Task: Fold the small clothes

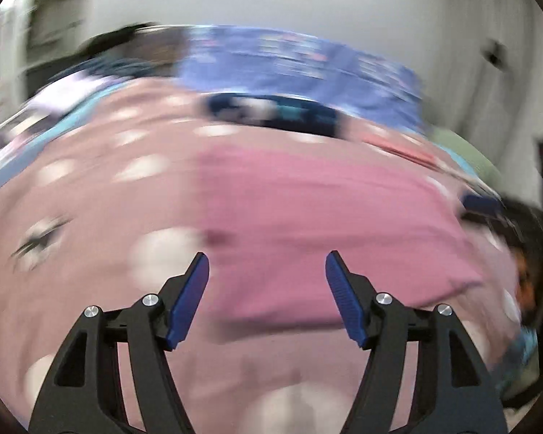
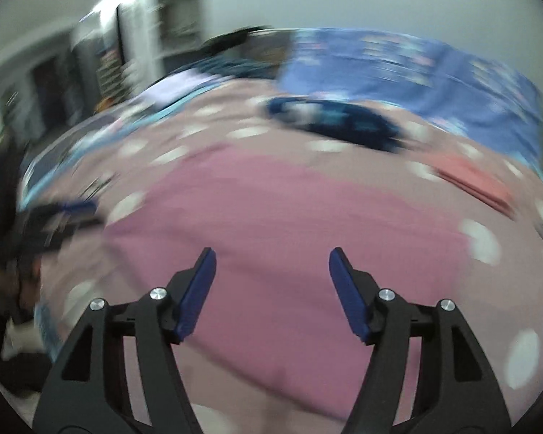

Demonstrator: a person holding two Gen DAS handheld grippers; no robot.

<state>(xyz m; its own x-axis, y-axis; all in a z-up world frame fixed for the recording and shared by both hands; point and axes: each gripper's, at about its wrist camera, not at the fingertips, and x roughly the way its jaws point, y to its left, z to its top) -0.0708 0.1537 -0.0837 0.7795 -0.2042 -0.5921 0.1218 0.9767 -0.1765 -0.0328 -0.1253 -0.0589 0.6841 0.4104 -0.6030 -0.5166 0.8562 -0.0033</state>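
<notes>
- My left gripper (image 1: pixel 267 264), black-armed with blue ribbed pads, had its fingers spread wide apart, with nothing between them.
- Both of its blue pads (image 1: pixel 190 300) hung over cloth; the blur kept me from telling whether either tip touched the fabric.
- Ahead of that gripper lay the plain pink cloth garment (image 1: pixel 325 231), spread flat on a paler pink bedcover with white dots (image 1: pixel 90 188); the garment's left edge ran just beyond my left-hand pad, and its near edge passed behind my right-hand pad.
- My right gripper (image 2: pixel 272 262) was likewise wide open and empty, both pads over the same pink garment (image 2: pixel 271 209), which filled the middle of that view.
- In the right wrist view the other gripper showed as a dark smear with a blue tip at the garment's left edge (image 2: pixel 68 213); its opening could not be read from there.
- Farther back on the bedcover lay a dark navy piece of clothing with pale and teal patches (image 1: pixel 275 112), well apart from the pink garment.
- Behind it sat a blue patterned fabric (image 1: pixel 300 68), and to the right a small coral-red folded cloth (image 2: pixel 470 177) lay near the pink garment's far right corner.
- Everything beyond my fingers was smeared by motion blur.
</notes>
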